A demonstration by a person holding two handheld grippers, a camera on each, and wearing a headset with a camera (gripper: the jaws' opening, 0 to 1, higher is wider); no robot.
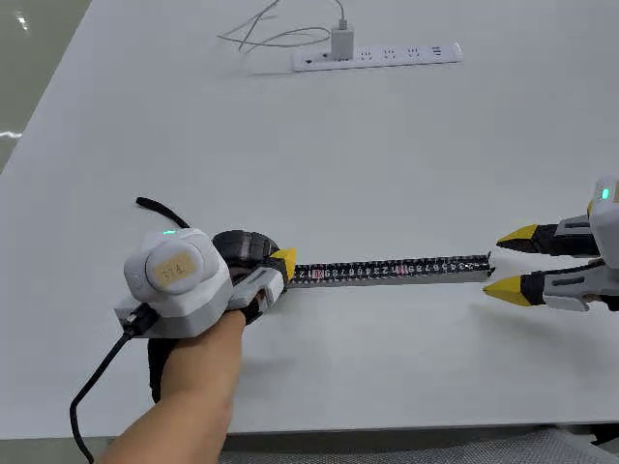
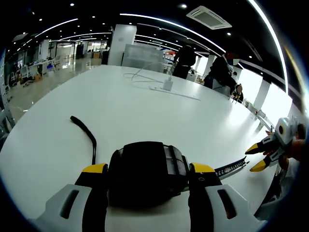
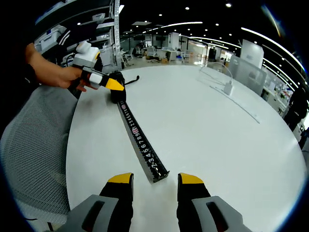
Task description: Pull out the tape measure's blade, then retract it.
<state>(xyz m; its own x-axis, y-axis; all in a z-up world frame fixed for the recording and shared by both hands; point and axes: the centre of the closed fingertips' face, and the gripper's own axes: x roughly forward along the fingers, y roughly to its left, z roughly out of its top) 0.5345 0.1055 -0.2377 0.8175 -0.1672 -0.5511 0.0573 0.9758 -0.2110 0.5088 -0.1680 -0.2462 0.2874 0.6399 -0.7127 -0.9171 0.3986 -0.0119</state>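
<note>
The left gripper (image 2: 148, 168) is seen clenched on the black tape measure case (image 1: 242, 249), which is pinched between the two yellow-tipped jaws and rests on the white table (image 1: 406, 164). The gripper is gripped from behind by a hand (image 1: 198, 353), and a black cord (image 1: 92, 391) is seen hanging from its rear over the near table edge. A black wrist strap (image 2: 86, 133) is laid out in a curve on the table beside the case.

From the case, the dark blade (image 1: 392, 270) with its pale numerals lies extended flat along the tabletop towards the right gripper (image 3: 155, 178). That gripper is held released, its jaws spread apart. The blade's end hook is found just ahead of and between the two yellow tips; whether it is touched by either tip cannot be told, but it is not pinched.

At the far side of the table a white power strip (image 1: 387, 56) is placed, with a white charger (image 1: 342, 43) plugged into it and a white cable (image 1: 271, 37) looped beside it. In the right gripper view a grey mesh chair (image 3: 34, 154) is visible by the table's edge.
</note>
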